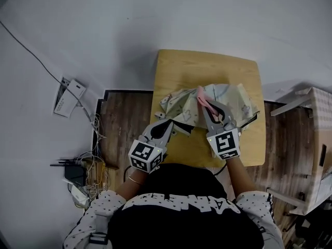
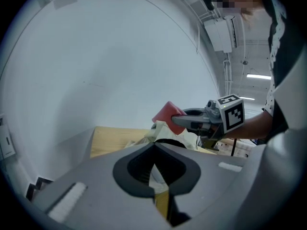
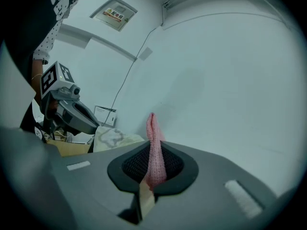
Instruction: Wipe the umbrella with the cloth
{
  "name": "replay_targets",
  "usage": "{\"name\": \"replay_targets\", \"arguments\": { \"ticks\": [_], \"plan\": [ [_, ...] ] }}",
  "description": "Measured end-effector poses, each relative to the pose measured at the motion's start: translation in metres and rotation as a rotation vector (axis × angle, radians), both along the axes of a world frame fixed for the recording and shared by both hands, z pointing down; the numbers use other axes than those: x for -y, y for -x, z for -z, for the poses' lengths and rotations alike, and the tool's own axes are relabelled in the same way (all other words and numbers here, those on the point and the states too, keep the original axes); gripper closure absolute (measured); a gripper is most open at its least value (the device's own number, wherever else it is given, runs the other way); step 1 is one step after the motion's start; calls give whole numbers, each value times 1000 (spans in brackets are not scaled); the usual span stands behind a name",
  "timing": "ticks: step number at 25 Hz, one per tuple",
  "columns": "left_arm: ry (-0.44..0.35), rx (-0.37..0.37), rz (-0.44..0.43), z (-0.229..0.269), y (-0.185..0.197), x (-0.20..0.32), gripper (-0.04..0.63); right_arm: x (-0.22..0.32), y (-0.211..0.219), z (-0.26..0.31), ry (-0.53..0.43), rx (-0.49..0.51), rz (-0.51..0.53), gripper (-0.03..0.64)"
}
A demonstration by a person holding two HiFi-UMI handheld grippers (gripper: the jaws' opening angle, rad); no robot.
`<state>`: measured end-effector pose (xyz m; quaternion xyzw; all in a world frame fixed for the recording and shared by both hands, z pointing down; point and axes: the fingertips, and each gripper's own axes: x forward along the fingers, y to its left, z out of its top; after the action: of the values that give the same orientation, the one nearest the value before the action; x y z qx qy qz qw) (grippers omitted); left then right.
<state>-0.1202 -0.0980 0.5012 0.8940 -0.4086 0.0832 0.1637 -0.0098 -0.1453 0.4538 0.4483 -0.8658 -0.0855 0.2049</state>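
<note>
Between the jaws of the right gripper (image 1: 206, 108): a pink cloth (image 1: 201, 94), clamped tight and standing up past the tips as a narrow folded strip. Held low over the middle of the umbrella (image 1: 228, 100); touching the fabric or just above it, not possible to say.

On the near left, at the umbrella's edge: the left gripper (image 1: 165, 119), jaws closed tip to tip, pointed slightly downward. Tips right up against the pale fabric there, with no way of telling whether a fold is nipped between the pads. In the left gripper view, across the crumpled canopy: the other tool, with the cloth as a reddish wedge at its nose.

Under both: the umbrella itself, pale with a faint printed pattern, lying spread and rumpled on the near half of a small wooden table (image 1: 207, 64), with dark frame parts poking out at its near edge.

Beyond the table's far side, a plain white wall. Beside the table, left and right, dark plank flooring (image 1: 124, 121). Further left, a white box (image 1: 68, 96) and a tangle of cables (image 1: 88, 173). Off to the right, cardboard pieces (image 1: 317, 139). At the bottom of the head view, spotted sleeves (image 1: 98, 214) and a black top.
</note>
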Motion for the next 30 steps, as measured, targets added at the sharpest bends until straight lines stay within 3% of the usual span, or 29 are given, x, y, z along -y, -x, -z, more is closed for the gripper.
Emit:
{"name": "replay_targets", "arguments": {
  "ticks": [9,30],
  "plan": [
    [-4,-11,7,2,8,-3,595,-3,28,-24,89,-27,91,582],
    [-13,-18,52,3,15,-11,595,-76,70,-51,215,-83,350,581]
  ]
}}
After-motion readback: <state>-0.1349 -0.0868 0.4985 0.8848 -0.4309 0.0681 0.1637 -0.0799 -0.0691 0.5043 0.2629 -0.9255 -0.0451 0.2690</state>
